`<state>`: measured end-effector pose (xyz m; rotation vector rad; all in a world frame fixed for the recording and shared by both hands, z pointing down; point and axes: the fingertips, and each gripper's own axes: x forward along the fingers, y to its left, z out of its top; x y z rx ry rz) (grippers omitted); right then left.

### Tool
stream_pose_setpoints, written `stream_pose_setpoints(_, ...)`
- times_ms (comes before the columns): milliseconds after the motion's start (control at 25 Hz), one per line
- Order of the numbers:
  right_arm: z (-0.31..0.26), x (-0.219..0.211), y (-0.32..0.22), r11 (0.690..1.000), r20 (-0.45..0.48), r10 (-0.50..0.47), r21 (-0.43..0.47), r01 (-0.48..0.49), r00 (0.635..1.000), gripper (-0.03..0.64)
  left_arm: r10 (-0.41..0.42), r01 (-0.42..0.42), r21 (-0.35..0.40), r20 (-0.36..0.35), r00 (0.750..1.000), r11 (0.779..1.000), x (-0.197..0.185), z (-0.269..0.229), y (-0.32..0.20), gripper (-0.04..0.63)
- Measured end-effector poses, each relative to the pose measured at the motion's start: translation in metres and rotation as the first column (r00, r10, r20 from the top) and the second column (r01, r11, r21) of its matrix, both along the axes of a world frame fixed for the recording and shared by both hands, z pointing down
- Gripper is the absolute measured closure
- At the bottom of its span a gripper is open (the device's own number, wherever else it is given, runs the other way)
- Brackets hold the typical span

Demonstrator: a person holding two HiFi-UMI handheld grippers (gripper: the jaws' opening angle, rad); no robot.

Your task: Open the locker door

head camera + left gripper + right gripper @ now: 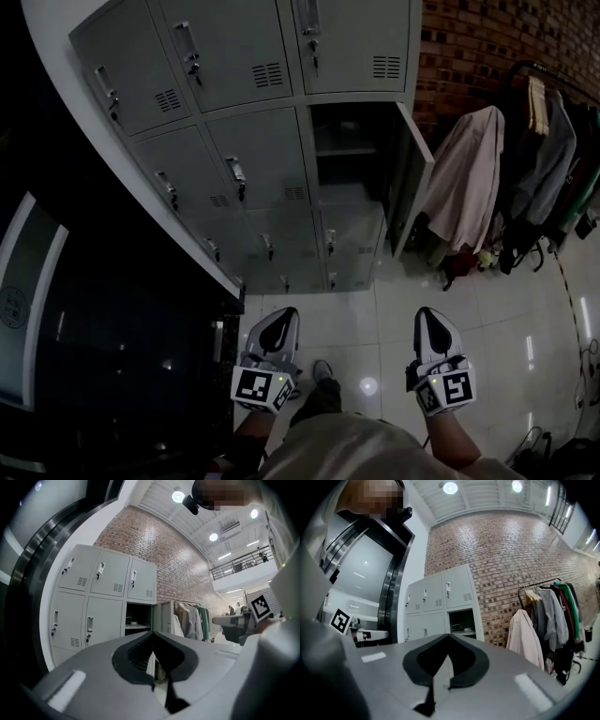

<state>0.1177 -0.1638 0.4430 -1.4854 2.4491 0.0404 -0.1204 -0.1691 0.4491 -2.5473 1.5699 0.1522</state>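
A grey locker bank (244, 141) stands ahead by the brick wall. One compartment (347, 150) in its right column is open, and its door (410, 183) is swung out to the right; a shelf shows inside. The other doors are closed. My left gripper (279, 319) and right gripper (429, 317) hang low over the floor, well short of the lockers, both shut and empty. The left gripper view shows the left gripper (151, 633) with its jaws together in front of the open compartment (138, 620). In the right gripper view the right gripper (448, 635) is likewise closed below the open compartment (461, 620).
A clothes rack (544, 141) with several garments stands at the right, with a pale coat (464, 178) nearest the open door. The brick wall (478, 47) runs behind it. A dark glass panel (94, 328) with a curved white frame fills the left. The tiled floor (356, 319) is glossy.
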Motion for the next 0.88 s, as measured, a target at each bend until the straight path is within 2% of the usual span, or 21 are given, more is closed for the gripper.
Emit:
stream_pose_setpoints(120, -0.016, 0.017, 0.053, 0.999, 0.027, -0.024, 0.039, 0.023, 0.999, 0.615, -0.025, 0.025, 0.005, -0.005, 1.000, 1.000, 0.014, -0.011, 0.055, 0.577)
stream_pose_setpoints(400, -0.031, 0.037, 0.177, 0.996, 0.044, -0.085, 0.041, 0.083, 0.995, 0.615, -0.026, 0.026, -0.012, 0.000, 1.000, 1.000, 0.045, -0.023, 0.185, 0.577)
stream_pose_setpoints(520, -0.043, 0.039, 0.212, 0.993, 0.054, -0.098, 0.064, 0.094, 0.994, 0.615, -0.035, 0.035, -0.010, 0.016, 0.999, 0.999, 0.047, -0.021, 0.213, 0.577)
stream_pose_setpoints(680, -0.045, 0.038, 0.244, 0.996, 0.028, -0.083, 0.041, 0.081, 0.996, 0.615, -0.045, 0.045, -0.001, 0.017, 0.999, 0.999, 0.045, -0.031, 0.242, 0.577)
stream_pose_setpoints(880, -0.071, 0.032, 0.267, 0.996, 0.045, -0.069, 0.066, 0.066, 0.997, 0.615, -0.057, 0.051, 0.055, 0.102, 0.993, 0.997, 0.042, -0.054, 0.265, 0.577)
